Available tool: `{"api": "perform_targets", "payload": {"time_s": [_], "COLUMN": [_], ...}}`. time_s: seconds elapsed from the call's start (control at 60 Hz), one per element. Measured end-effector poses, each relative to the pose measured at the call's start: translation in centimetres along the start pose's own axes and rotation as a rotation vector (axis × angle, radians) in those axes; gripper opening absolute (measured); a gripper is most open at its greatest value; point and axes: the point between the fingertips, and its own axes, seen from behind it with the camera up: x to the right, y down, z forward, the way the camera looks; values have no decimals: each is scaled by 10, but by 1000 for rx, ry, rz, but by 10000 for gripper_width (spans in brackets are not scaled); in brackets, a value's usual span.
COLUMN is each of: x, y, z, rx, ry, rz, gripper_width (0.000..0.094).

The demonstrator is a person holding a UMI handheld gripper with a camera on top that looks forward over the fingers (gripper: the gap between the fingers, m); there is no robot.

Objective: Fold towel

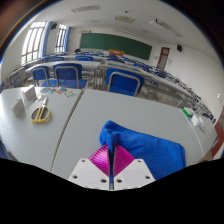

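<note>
A blue towel [148,146] lies bunched on the white table [95,115], just ahead of my fingers and to their right. My gripper [112,158] is shut on a thin edge of the blue towel, which runs down between the two magenta pads [101,161]. The pads meet with only the cloth between them. The held edge rises from the fingers toward the towel's heap beyond them.
A roll of yellow tape [40,114] and small items lie on a second table [30,100] to the left. Blue chairs [68,72] and desks stand beyond the table. A green chalkboard [115,43] hangs on the far wall.
</note>
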Motion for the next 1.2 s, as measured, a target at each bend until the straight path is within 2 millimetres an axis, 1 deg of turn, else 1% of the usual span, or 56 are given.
{"api": "perform_targets", "payload": {"time_s": [0.05,0.067,0.1,0.133,0.2,0.267,0.3,0.317,0.383,0.433,0.45,0.483,0.533,0.55,0.583,0.6,0.617,0.667,0.683,0.7,0.717,0.733,0.8,0.817,0.833,0.917,0.933,1.0,1.05,1.133,1.2], "x": [-4,-2,-12,-23,-43,-50,-51,-55,-42,-27,-25,-13,6,16,25,30,34,50,56,62,80,79,90,96,96,93,92,89,83,70,60], "y": [-2,-1,-6,-14,-42,-74,-90,-101,-121,-126,-128,-124,-111,-100,-91,-86,-80,-62,-57,-52,-41,-41,-42,-44,-41,-47,-52,-54,-57,-60,-59], "z": [-1,-6,-7,-13,-30,-57,-69,-72,-84,-85,-82,-76,-61,-56,-46,-40,-35,-22,-19,-18,-11,-16,-26,-28,-32,-58,-64,-90,-111,-152,-185], "rx": [-11,-13,-15,-11,27,72,95,108,137,142,143,137,116,105,76,63,50,6,-4,-11,-17,-18,-9,-8,-4,17,16,22,25,29,26], "ry": [-21,-34,-83,-138,-219,-294,-328,-342,-369,-365,-361,-346,-307,-294,-269,-257,-242,-193,-173,-148,-129,-107,-64,-61,-61,-62,-60,-56,-54,-48,-40], "rz": [8,20,51,81,134,193,233,255,303,332,341,350,349,348,345,341,335,296,282,268,255,245,219,216,214,209,208,204,200,198,198], "gripper_width": [28,25,19,19,18,19,18,18,21,27,27,28,34,58,148,210,291,610,685,781,829,861,850,853,848,846,846,847,847,849,850]}}
